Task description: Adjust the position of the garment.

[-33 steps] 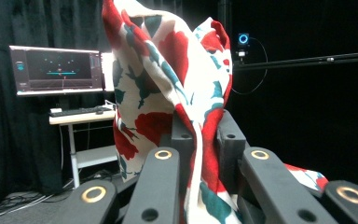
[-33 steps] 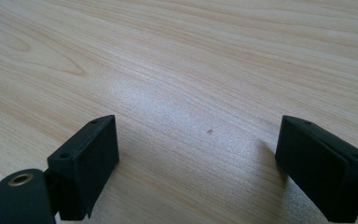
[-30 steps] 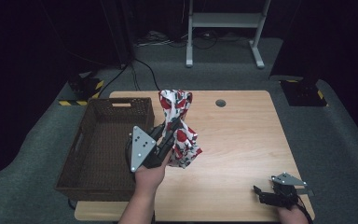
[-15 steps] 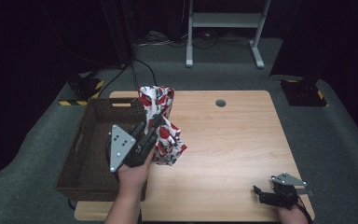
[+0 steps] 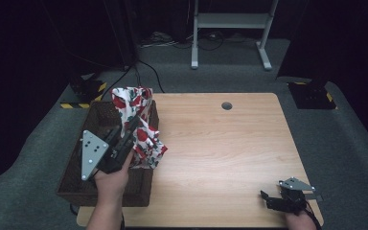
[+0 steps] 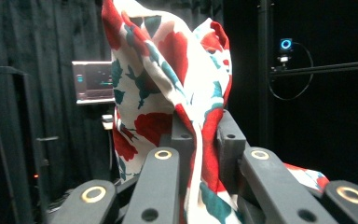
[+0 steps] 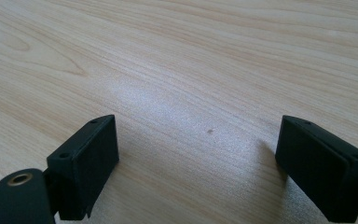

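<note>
The left claw [image 5: 130, 128] is clamped on the cloth [image 5: 139, 125], held up over the basket [image 5: 76, 184] at the desk's [image 5: 220, 153] nine o'clock, forearm reaching up from six. The right claw [image 5: 270, 199] rests wide apart, holding nothing, at five o'clock.

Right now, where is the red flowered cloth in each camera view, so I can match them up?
High view: the flowered cloth hangs at left of centre, over the near right edge of the wicker basket, pinched by the left gripper.
Left gripper view: it rises up the middle, clamped between the black jaws.
Right gripper view: not in it; bare wooden table.
Shared landmark: the left gripper's jaws clamped on the cloth.
</note>
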`<state>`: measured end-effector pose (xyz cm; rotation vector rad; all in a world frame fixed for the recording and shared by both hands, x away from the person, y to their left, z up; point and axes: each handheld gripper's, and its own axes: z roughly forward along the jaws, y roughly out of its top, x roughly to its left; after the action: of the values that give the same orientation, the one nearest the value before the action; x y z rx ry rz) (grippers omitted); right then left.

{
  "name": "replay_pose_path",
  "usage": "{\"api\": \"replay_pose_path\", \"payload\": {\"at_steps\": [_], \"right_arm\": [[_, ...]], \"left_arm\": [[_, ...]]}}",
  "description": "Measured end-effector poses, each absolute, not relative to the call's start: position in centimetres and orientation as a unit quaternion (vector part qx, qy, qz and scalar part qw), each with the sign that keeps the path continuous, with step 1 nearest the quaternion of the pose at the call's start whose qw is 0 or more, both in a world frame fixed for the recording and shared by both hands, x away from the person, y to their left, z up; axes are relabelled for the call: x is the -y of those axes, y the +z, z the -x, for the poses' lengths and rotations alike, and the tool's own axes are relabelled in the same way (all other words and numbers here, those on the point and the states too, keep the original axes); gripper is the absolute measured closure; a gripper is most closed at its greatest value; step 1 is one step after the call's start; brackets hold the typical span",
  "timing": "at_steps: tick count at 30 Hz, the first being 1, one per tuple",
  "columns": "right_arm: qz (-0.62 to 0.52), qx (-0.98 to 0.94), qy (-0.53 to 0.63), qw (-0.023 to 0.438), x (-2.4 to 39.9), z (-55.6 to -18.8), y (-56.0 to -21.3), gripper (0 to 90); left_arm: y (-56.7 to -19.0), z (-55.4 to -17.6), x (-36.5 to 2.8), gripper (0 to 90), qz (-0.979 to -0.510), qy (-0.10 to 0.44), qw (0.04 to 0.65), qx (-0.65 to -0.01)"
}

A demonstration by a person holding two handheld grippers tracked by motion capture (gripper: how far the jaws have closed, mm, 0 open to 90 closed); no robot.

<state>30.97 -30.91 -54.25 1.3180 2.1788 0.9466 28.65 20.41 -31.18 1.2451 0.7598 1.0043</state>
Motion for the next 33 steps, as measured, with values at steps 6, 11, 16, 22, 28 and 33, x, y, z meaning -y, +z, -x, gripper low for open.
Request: {"api": "replay_pose_path", "payload": {"at_steps": [6, 11, 16, 22, 28, 33], "right_arm": [[-0.474, -0.784, 0.341, 0.211, 30.9, -31.0, -54.2, 12.8], [-0.475, -0.784, 0.340, 0.211, 30.9, -31.0, -54.2, 12.8], [-0.477, -0.782, 0.340, 0.212, 30.9, -31.0, -54.2, 12.8], [-0.481, -0.780, 0.339, 0.213, 30.9, -31.0, -54.2, 12.8], [-0.484, -0.779, 0.338, 0.213, 30.9, -31.0, -54.2, 12.8], [-0.484, -0.778, 0.338, 0.213, 30.9, -31.0, -54.2, 12.8]], "left_arm": [[-31.6, -28.4, -23.3, 81.3, -0.538, 0.447, 0.624, -0.349], [-32.1, -28.2, -25.3, 81.4, -0.532, 0.452, 0.618, -0.362], [-32.6, -27.8, -27.4, 81.4, -0.524, 0.465, 0.605, -0.377], [-32.9, -27.6, -29.8, 81.4, -0.514, 0.475, 0.595, -0.396], [-33.2, -27.2, -31.5, 81.4, -0.512, 0.481, 0.582, -0.409], [-33.7, -27.1, -32.4, 81.4, -0.514, 0.483, 0.573, -0.417]]}}
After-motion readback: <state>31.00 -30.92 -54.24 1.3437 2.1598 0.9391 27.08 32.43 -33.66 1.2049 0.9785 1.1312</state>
